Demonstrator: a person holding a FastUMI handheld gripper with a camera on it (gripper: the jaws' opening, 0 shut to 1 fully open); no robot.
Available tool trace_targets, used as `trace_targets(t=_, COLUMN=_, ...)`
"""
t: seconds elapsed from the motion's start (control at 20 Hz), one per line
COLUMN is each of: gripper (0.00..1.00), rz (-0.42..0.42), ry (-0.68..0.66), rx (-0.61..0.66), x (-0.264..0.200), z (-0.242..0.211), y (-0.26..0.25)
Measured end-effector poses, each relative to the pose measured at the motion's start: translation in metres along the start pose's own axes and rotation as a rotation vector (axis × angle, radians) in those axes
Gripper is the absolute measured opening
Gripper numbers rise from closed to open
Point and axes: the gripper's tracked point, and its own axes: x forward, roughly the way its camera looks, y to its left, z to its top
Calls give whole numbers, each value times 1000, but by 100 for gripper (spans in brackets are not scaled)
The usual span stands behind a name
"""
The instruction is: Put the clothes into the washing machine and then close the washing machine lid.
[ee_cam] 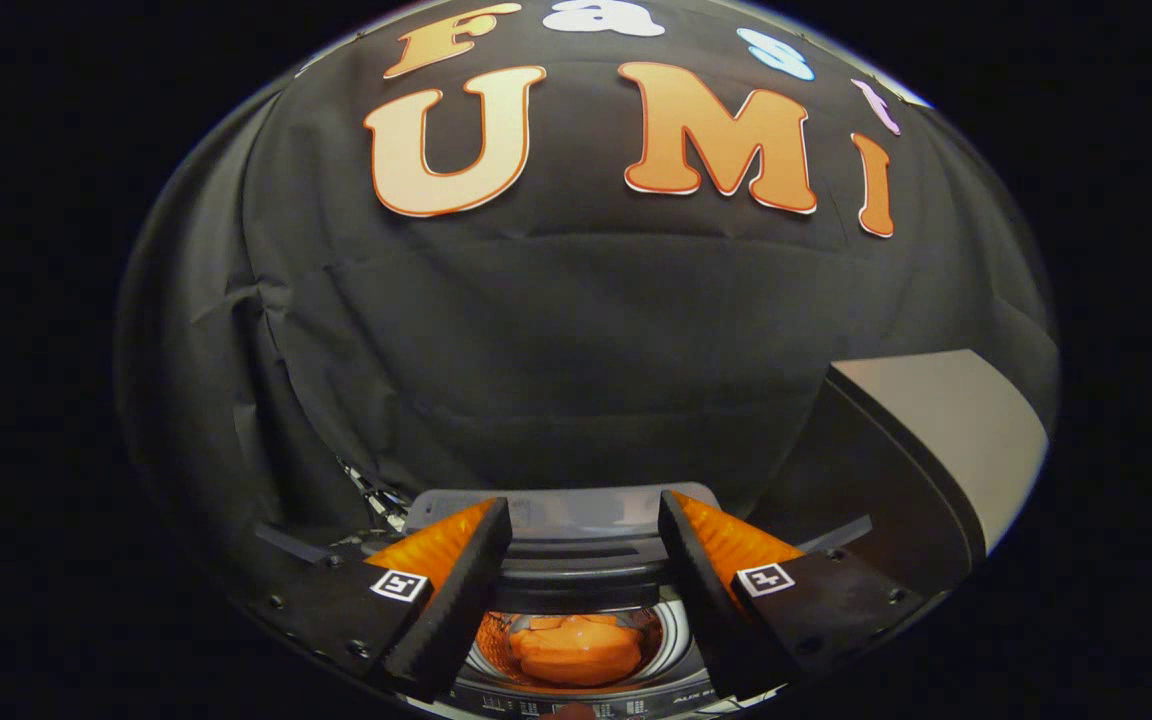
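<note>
In the gripper view, the gripper [584, 515] looks out over a small top-loading washing machine [576, 690] with a pale grey body, seen from above and behind its front edge. The two fingers [466, 590] stand wide apart with nothing between them that they press on; the gap between their tips frames the back of the machine.

Low between the fingers, beneath their inner edges, the round metal drum [671, 635] of the washing machine lies open. Inside it sits an orange bundle of clothes [576, 650], crumpled and resting at the bottom of the drum, below and between the fingers and not touching them.

The machine's lid [561, 510], a pale grey panel with a darker folded section under it, stands raised at the far side of the opening, just ahead of the fingertips and spanning the space between them. The strip of the control panel [626, 706] shows at the near rim of the machine, too small to make out.

To the right of the right finger and beyond it, a large dark box-like object with a pale grey slanted top face [946, 420] stands beside the machine. Behind everything hangs the black cloth wall [576, 330] of the booth, creased in places.
</note>
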Motion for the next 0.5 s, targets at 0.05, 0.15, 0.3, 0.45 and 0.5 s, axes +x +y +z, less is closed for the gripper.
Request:
trace_targets(t=0.05, gripper=98, rz=19, ry=-21, rx=31, x=-1, z=-8, y=6)
trace_targets(t=0.15, gripper=99, rz=25, ry=-37, rx=48, x=-2, z=-35, y=16)
trace_targets(t=0.3, gripper=99, rz=-1, ry=4, rx=6, x=-8, z=-88, y=22)
trace_targets(t=0.45, gripper=99, rz=25, ry=18, rx=-7, x=-10, z=-104, y=39)
trace_targets(t=0.5, gripper=99, rz=30, ry=21, rx=-19, x=-11, z=-107, y=44)
